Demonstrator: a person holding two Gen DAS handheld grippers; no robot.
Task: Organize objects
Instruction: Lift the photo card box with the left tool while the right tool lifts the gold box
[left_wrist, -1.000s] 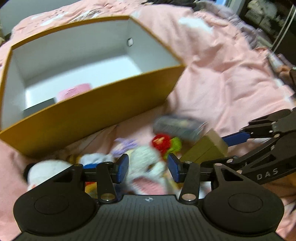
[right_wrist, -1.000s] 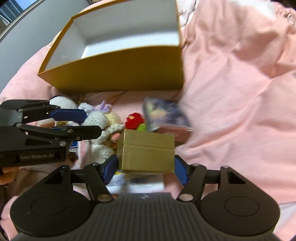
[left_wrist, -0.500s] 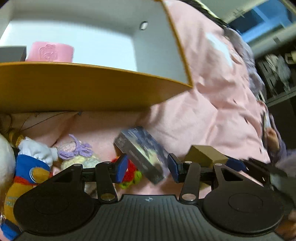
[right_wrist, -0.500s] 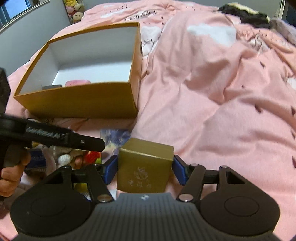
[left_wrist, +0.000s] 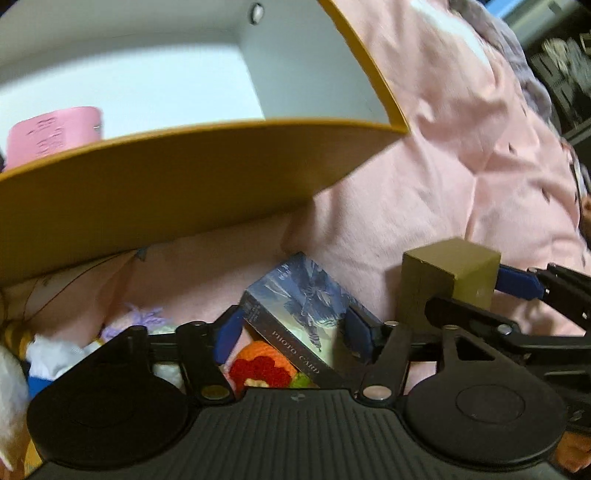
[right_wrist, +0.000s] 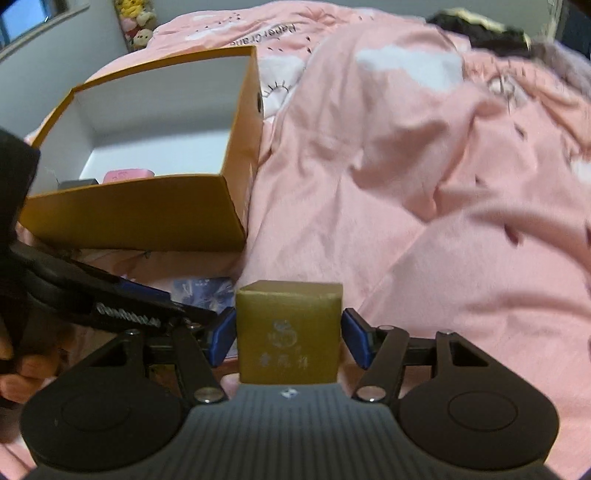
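Item: photo card box (left_wrist: 299, 314), blue-printed, lettered "PHOTO CARD" on its edge. Lies tilted on the bed's pink quilt (left_wrist: 461, 147), just in front of the storage box, resting partly on a red and orange crocheted toy (left_wrist: 264, 363). Straddled by the left gripper (left_wrist: 295, 332), whose jaws are opening around it; the blue pads stand on either side of the box and do not appear to press on it, so it is not yet held.

Item: small gold carton (right_wrist: 288, 336), printed emblem on its front. Clamped between the pads of the right gripper (right_wrist: 289, 336), raised off the quilt, just to the right of the photo card box.

Item: orange storage box (right_wrist: 147, 214), white inside, open at the top, set on the bed. Contents seen: a pink case (right_wrist: 127, 174) and a grey item (right_wrist: 77, 183) against its near wall.

Item: soft toys, among them a lilac crocheted piece (left_wrist: 142, 317), loose on the quilt at the left, still unsorted.

Step in hand, by my reading: collecting loose things for the box, with one carried and one being approached.

Next move calls for: the left jaws to close square on the photo card box's long sides before lifting, since its tilt invites a slip; the gold carton needs to clear the near wall and go down into free floor space.
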